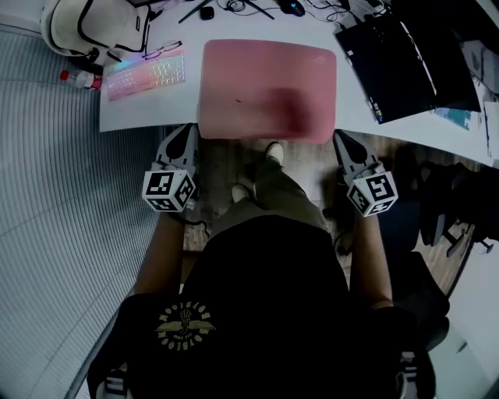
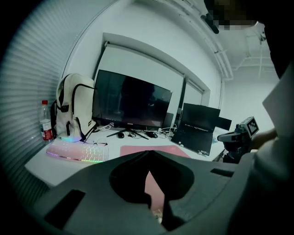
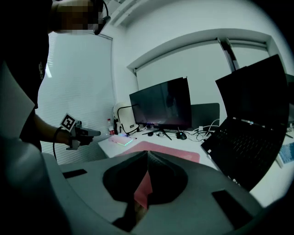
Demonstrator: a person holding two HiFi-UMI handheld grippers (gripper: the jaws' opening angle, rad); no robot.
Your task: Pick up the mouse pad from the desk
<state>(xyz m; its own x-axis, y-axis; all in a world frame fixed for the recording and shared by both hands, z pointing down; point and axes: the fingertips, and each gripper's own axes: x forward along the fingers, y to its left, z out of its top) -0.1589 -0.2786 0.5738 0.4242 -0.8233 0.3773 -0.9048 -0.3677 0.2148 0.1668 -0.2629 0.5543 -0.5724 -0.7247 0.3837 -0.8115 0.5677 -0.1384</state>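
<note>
The pink mouse pad lies flat on the white desk, reaching its front edge. My left gripper is shut and empty, just below the pad's near left corner. At the near right corner my right gripper is also shut and holds nothing. In the left gripper view the closed jaws point at the pad, with the right gripper off to the side. In the right gripper view the closed jaws face the pad, and the left gripper is at the left.
A lit keyboard and glasses lie left of the pad, with a bottle and a white backpack beyond. An open black laptop sits to the right. A monitor stands at the back. The person's legs are below the desk edge.
</note>
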